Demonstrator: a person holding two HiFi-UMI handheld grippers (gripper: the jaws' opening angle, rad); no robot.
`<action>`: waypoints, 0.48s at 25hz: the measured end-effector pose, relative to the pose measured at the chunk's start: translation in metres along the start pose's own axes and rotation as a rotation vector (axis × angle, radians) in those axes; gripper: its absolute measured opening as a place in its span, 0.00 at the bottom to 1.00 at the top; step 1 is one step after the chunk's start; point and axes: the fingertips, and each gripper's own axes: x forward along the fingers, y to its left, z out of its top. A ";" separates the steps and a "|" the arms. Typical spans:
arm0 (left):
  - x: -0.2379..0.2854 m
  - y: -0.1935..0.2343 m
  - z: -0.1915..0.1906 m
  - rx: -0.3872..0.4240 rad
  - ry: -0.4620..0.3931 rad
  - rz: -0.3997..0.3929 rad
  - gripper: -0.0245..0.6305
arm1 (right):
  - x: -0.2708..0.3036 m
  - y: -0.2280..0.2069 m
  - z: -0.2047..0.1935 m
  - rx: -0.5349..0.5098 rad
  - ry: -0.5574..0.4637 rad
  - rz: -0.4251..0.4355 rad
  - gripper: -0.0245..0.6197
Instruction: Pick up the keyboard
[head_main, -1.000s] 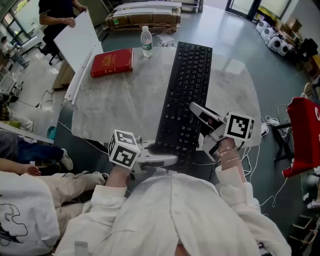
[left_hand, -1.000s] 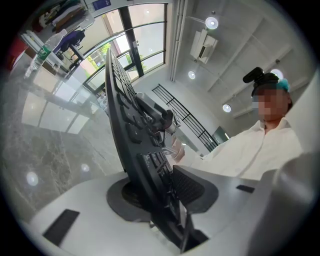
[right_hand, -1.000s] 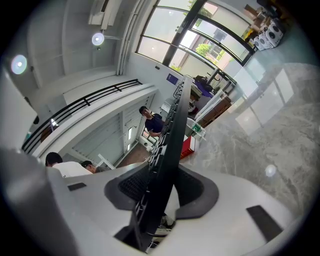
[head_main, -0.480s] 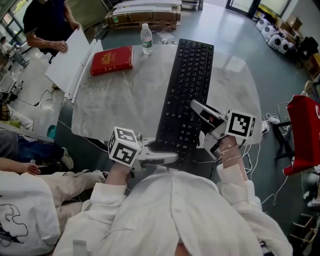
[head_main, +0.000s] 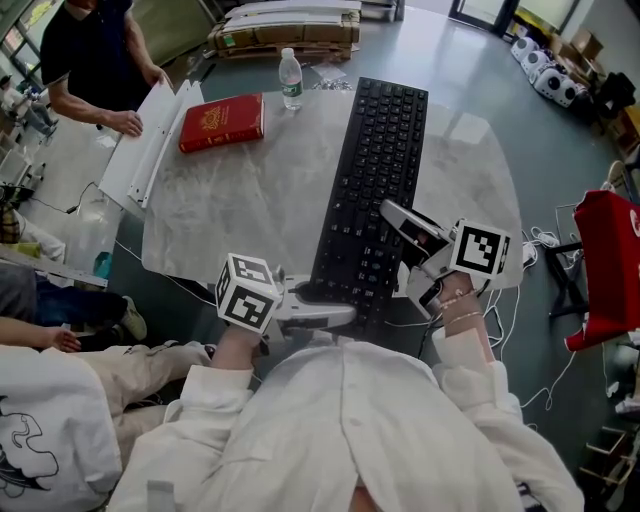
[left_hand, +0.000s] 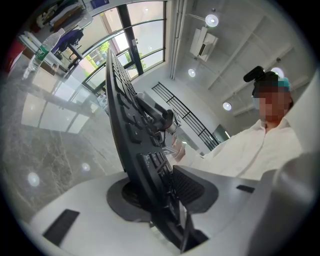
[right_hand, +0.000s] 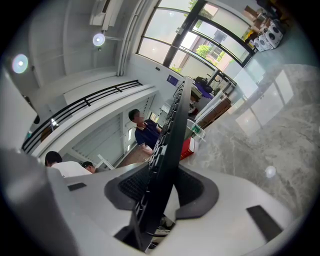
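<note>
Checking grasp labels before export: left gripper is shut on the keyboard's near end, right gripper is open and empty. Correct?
No. The right gripper is not open and empty: the right gripper view shows its jaws closed on the keyboard too. The left gripper is shut on the keyboard's near end, as stated.

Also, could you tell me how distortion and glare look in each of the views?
Head view: sharp, edges slightly bowed, pale window glare on the table. Left gripper view: strong fisheye, dark corners, keyboard curved, lamp reflections on the table. Right gripper view: same fisheye, windows bright.
</note>
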 end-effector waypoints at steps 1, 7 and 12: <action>0.000 0.001 -0.001 0.000 0.001 0.000 0.25 | 0.000 -0.001 -0.001 0.002 -0.001 -0.001 0.30; 0.000 0.003 0.000 -0.001 0.001 -0.003 0.25 | 0.000 -0.004 0.000 0.009 -0.007 -0.004 0.30; 0.002 0.006 -0.001 -0.006 0.005 -0.004 0.25 | 0.000 -0.009 -0.003 0.018 -0.009 -0.007 0.30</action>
